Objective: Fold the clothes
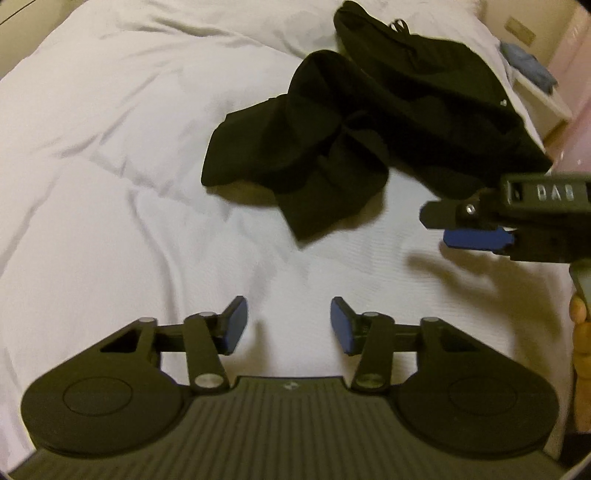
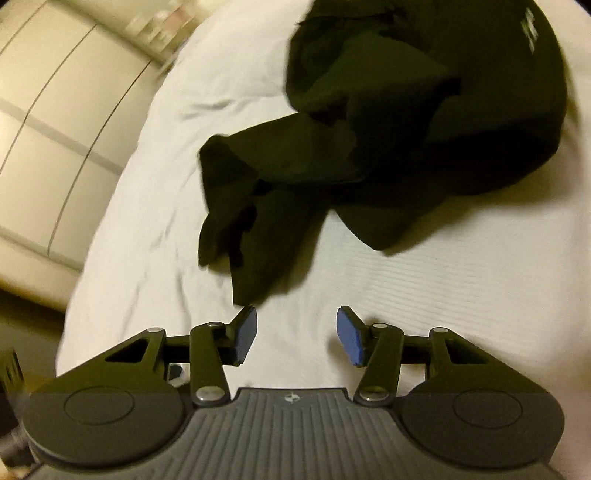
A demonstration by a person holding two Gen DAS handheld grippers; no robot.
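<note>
- A crumpled black garment (image 1: 369,122) is seen lying on a white bed sheet (image 1: 110,166), bunched up in a loose heap with no neat folds to it
- In the left wrist view the garment is spread toward the upper right of the bed, with one floppy end (image 1: 314,206) pointed down toward the camera
- The left gripper (image 1: 288,325) is held above bare sheet, well short of the garment; its blue pads (image 1: 236,321) are kept partly apart and nothing is caught between them
- The right gripper (image 1: 476,229) is also picked up in the left wrist view, coming in from the right edge, just beside the garment's lower right edge; whether it's touching the cloth can't be told from there
- A bit of the hand (image 1: 581,332) holding it is glimpsed at the far right edge
- From the right wrist view, the right gripper (image 2: 297,336) is shown with its pads (image 2: 349,341) set about halfway apart, only sheet (image 2: 443,295) showing in the gap, so nothing is gripped
- The garment's (image 2: 406,129) nearest drooping end (image 2: 255,273) is found just ahead of the left-hand pad there, very close; contact can't be confirmed
- A small white mark (image 2: 530,31) is noticed on the cloth near the top right
- Pale cabinet panels (image 2: 55,110) are seen past the bed's edge on the left, pretty blurred
- Something blue (image 1: 528,62) is left on a pale surface beyond the bed's top right corner, too fuzzy to be named
</note>
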